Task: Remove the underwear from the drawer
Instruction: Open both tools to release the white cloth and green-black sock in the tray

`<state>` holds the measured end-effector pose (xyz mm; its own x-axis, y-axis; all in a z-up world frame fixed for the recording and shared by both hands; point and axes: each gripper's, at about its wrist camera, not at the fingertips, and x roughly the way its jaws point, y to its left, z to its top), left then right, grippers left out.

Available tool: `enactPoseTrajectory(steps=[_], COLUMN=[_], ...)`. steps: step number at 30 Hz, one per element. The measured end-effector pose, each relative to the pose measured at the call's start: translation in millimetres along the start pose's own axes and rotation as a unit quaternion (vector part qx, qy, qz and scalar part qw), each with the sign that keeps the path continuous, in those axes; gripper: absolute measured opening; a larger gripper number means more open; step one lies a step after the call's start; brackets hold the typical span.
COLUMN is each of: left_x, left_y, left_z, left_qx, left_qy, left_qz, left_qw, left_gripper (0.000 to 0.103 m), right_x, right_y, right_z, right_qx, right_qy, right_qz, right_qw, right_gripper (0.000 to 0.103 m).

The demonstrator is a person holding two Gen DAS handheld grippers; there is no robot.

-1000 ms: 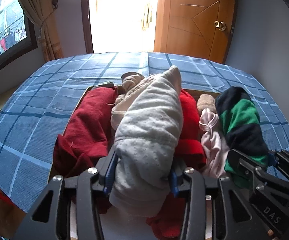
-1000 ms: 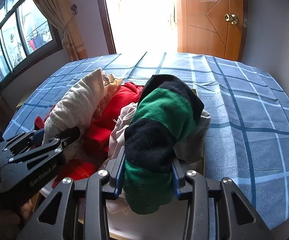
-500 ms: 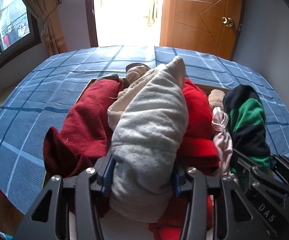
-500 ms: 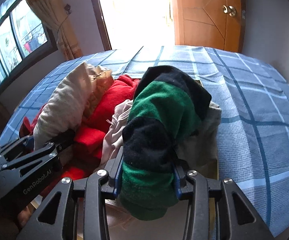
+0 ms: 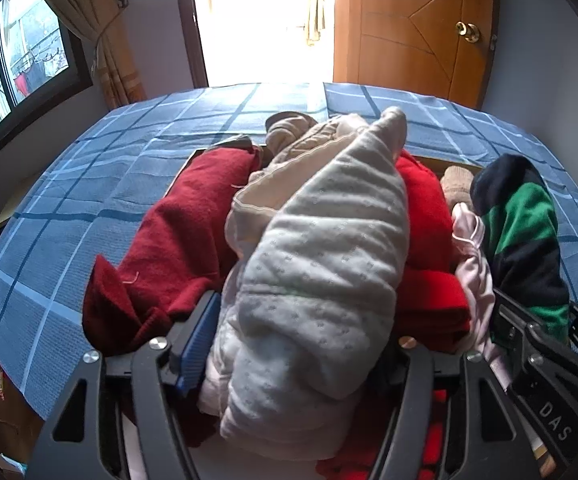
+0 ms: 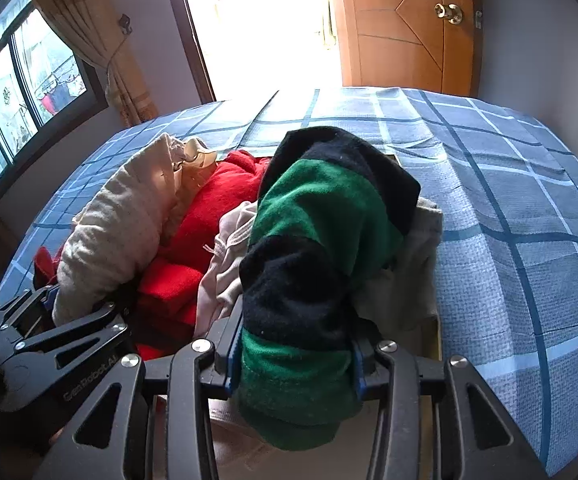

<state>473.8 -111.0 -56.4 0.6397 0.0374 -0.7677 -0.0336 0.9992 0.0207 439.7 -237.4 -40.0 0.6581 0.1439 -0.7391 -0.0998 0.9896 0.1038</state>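
A pale grey-white quilted garment (image 5: 321, 264) lies lengthwise between the jaws of my left gripper (image 5: 293, 344), which are opening. Its left blue pad (image 5: 197, 340) stands just off the cloth; the right pad is hidden behind the bulging fabric. My right gripper (image 6: 297, 344) is shut on a rolled green-and-black striped garment (image 6: 321, 216), with both pads pressed into its sides. Both garments rest on top of a heap of clothes that fills the wooden drawer (image 5: 433, 159). Each gripper shows at the edge of the other's view: the right gripper (image 5: 541, 344) and the left gripper (image 6: 49, 320).
In the drawer lie a dark red knit (image 5: 177, 240), a bright red piece (image 5: 425, 240), a pale pink piece (image 5: 473, 264) and beige items (image 5: 289, 132). A bed with a blue checked cover (image 6: 509, 220) surrounds it. Beyond are an orange door (image 5: 417, 24), a bright doorway and a curtained window (image 5: 21, 60).
The left gripper's jaws have spread wider around the grey-white garment, which has sagged and bulged between them. The right gripper keeps its hold on the green-and-black garment.
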Motion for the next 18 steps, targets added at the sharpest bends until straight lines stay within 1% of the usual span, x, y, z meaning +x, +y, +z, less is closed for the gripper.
enactPoseTrajectory(steps=[2, 4, 6, 7, 10, 11, 12, 14, 16, 17, 18], left_x=[0, 0, 0, 0, -2, -3, -4, -7, -10, -13, -18], left_y=[1, 2, 2, 2, 0, 0, 0, 0, -2, -2, -2], left_z=[0, 0, -1, -1, -3, -3, -3, -4, -6, -7, -8], left_qx=[-0.003, -0.003, 0.001, 0.003, 0.011, 0.013, 0.013, 0.013, 0.016, 0.018, 0.021], left_qy=[0.001, 0.001, 0.002, 0.002, 0.008, 0.012, 0.015, 0.021, 0.028, 0.03, 0.026], left_qz=[-0.003, -0.004, -0.001, 0.0, 0.002, 0.002, 0.0, -0.003, -0.011, -0.013, -0.013], left_qw=[1.0, 1.0, 1.0, 1.0, 0.9999, 0.9998, 0.9998, 0.9997, 0.9994, 0.9993, 0.9994], left_gripper=[0.066, 0.07, 0.073, 0.074, 0.077, 0.077, 0.077, 0.078, 0.083, 0.083, 0.085], right_x=[0, -4, -7, -9, -15, -18, -21, -27, -32, -34, -36], right_y=[0, -2, -5, -7, -11, -12, -13, -12, -11, -11, -12], right_z=[0, -3, -4, -6, -10, -11, -12, -15, -17, -18, -19], right_qx=[0.001, 0.002, 0.004, 0.008, 0.024, 0.027, 0.029, 0.031, 0.032, 0.034, 0.038], right_qy=[-0.003, -0.01, -0.013, -0.012, -0.007, -0.006, -0.008, -0.011, -0.01, -0.009, -0.008], right_qz=[0.0, 0.006, 0.008, 0.012, 0.024, 0.026, 0.029, 0.033, 0.039, 0.04, 0.041], right_qw=[1.0, 1.0, 1.0, 1.0, 0.999, 0.999, 0.999, 0.999, 0.999, 0.999, 0.998], right_gripper=[0.045, 0.047, 0.054, 0.055, 0.066, 0.074, 0.078, 0.079, 0.079, 0.079, 0.079])
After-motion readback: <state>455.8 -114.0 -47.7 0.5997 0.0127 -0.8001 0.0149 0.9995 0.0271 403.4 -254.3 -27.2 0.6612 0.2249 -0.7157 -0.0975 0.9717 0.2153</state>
